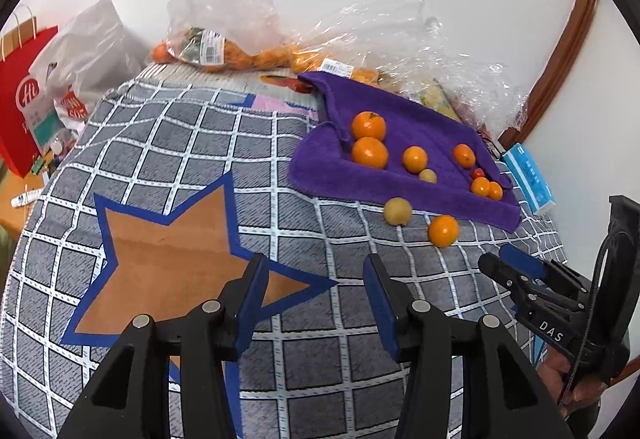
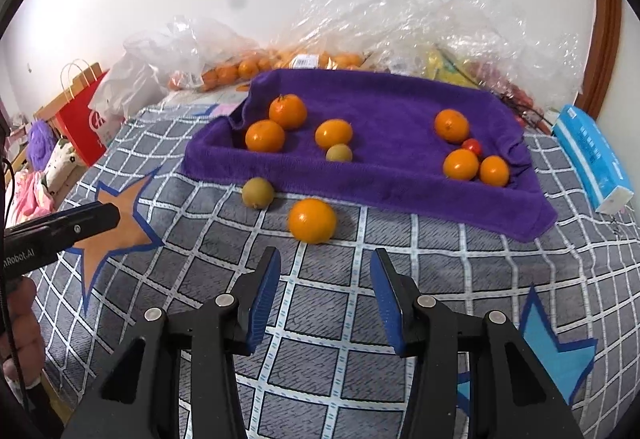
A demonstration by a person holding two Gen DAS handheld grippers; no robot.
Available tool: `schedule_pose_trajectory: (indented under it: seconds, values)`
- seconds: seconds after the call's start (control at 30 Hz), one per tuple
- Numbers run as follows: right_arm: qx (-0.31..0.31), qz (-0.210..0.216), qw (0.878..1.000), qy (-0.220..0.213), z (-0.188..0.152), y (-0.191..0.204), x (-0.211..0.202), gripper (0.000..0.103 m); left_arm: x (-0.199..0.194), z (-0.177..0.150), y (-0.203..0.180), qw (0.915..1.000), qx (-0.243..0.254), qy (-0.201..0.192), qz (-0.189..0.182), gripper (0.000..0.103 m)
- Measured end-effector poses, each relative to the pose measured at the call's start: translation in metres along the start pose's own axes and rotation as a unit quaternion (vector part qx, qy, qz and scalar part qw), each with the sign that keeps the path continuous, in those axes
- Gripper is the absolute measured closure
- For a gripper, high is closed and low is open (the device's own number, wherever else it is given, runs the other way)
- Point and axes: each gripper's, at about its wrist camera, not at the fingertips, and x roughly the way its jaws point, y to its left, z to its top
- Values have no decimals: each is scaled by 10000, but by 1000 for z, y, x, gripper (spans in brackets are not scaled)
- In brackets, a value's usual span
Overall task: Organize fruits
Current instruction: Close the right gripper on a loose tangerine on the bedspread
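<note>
Both claws stand spread with nothing between their blue pads: left gripper [image 1: 314,279] at lower centre over the grey checked bedspread [image 1: 168,143], right gripper [image 2: 325,271] likewise, lower centre. Purple towel [image 2: 384,103], upper centre, carries six oranges, one greenish fruit and one small red fruit. Off the towel, just beside its near edge: a second greenish fruit [image 2: 258,192] and an orange [image 2: 312,220], centre frame. Bagged oranges [image 1: 240,57] lie at the upper centre.
</note>
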Motion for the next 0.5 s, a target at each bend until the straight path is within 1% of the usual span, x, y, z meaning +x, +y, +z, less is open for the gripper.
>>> schedule_pose_trajectory:
  seconds: [0.3, 0.5]
  values:
    - [9, 29, 9999, 102, 12, 8, 29, 60, 12, 4, 12, 10000, -60, 66, -12, 54]
    - [47, 41, 9997, 222, 19, 5, 52, 61, 21, 8, 14, 9998, -73, 159, 13, 54]
